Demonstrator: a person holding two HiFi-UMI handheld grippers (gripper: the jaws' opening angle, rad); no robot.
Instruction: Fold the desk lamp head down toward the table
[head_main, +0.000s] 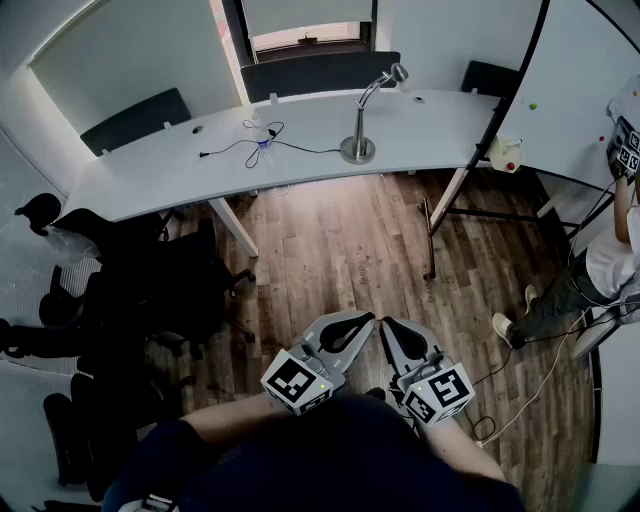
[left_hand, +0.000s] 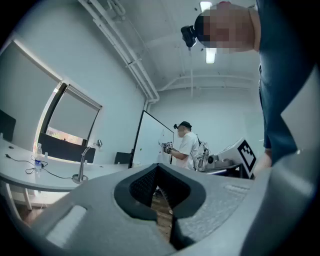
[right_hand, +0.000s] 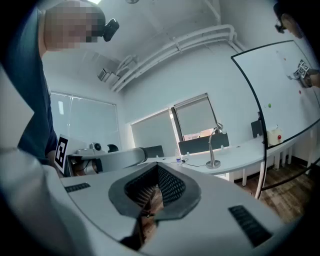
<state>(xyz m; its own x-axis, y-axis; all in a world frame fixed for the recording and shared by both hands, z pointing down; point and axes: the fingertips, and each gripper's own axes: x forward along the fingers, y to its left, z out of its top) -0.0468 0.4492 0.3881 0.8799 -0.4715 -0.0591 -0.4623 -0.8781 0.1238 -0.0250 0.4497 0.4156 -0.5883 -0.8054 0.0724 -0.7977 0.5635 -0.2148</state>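
A silver desk lamp (head_main: 363, 118) stands upright on the curved white table (head_main: 180, 165) far ahead, its head (head_main: 398, 72) raised on a bent neck. The lamp also shows small in the left gripper view (left_hand: 86, 161) and in the right gripper view (right_hand: 215, 146). My left gripper (head_main: 368, 319) and right gripper (head_main: 385, 322) are held close to my body, tips side by side, far from the lamp. Both are shut with nothing between the jaws. Each points level toward the room.
A bottle (head_main: 262, 133) and a black cable (head_main: 235, 148) lie on the table left of the lamp. Black chairs (head_main: 130, 290) stand at the left. A whiteboard (head_main: 560, 90) and a person (head_main: 610, 250) with grippers are at the right. Wooden floor (head_main: 340, 250) lies between me and the table.
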